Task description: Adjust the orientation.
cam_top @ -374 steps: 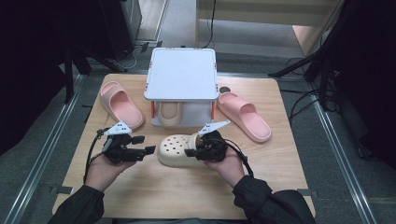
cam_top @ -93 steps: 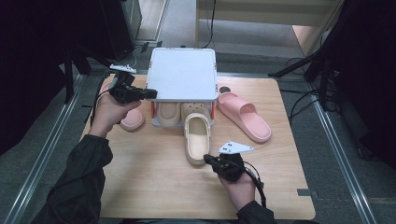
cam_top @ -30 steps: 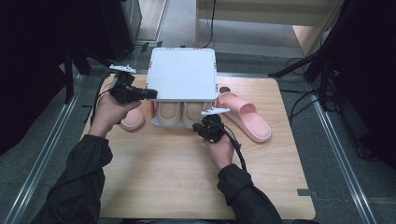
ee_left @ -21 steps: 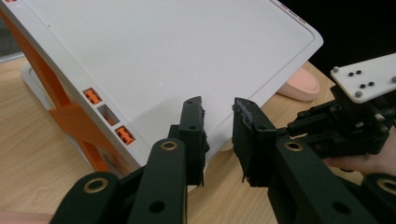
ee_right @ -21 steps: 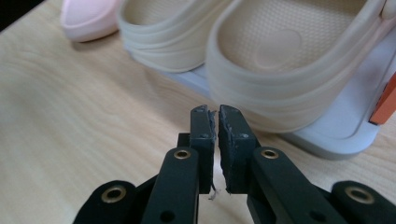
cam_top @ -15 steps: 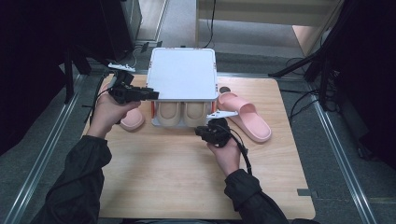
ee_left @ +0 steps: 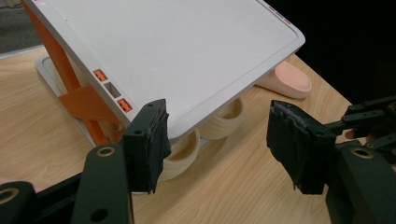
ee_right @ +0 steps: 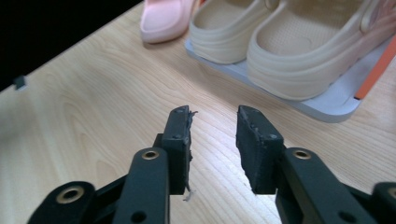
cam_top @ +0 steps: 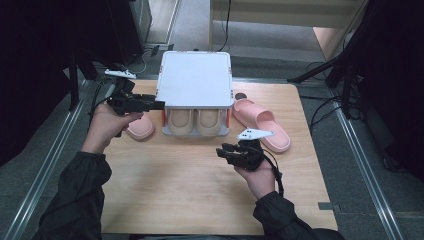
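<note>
Pale wood worktop [cam_top: 180, 195] in front of you, and dead centre at the back sits the white shoe rack [cam_top: 195, 80], orange struts at its sides, flat top panel over a low shelf. Two cream clogs [cam_top: 196, 121] are tucked side by side on that shelf, heels facing you, under the panel.

Your left tongs [cam_top: 150, 105] hover at the rack's front-left corner, jaws spread wide and gripping nothing (the left gripper view has the panel's corner sitting between the pads, not touching either). Just below that hand, one pink slide [cam_top: 139, 127] lies beside the rack's left edge, partly hidden by your hand.

Your right tongs [cam_top: 223, 151] hang low over bare wood in front of the rack, jaws parted a moderate way, empty. The clogs are near ahead of them in the right gripper view. The other pink slide [cam_top: 261, 123] lies angled on the rack's right, close behind your right hand.
</note>
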`<state>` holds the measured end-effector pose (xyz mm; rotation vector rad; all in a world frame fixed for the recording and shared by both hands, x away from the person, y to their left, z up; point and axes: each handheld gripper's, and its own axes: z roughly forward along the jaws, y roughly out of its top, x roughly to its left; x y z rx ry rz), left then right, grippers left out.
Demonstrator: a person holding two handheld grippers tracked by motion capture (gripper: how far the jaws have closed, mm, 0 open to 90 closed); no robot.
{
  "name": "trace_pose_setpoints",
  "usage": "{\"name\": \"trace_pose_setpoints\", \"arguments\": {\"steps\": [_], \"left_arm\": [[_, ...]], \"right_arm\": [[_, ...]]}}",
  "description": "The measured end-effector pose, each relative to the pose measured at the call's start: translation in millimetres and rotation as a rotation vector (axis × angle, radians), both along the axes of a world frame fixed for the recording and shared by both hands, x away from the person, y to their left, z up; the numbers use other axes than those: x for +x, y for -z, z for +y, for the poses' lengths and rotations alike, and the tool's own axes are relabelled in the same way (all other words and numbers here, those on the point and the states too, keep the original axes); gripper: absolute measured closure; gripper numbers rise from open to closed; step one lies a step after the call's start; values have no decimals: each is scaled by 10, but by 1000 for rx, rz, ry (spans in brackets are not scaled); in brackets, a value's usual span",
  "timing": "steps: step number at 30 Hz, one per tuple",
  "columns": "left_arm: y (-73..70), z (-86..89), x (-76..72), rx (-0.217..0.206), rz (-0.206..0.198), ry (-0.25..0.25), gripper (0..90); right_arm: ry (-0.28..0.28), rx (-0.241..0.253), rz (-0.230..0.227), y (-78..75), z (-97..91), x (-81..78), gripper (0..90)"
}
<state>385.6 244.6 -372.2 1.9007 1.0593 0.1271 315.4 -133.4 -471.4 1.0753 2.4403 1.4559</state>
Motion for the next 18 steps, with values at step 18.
{"name": "trace_pose_setpoints", "arguments": {"steps": [18], "left_arm": [[114, 237, -113, 9, 13, -86, 445]], "right_arm": [[-1, -3, -4, -75, -241, -137, 600]]}}
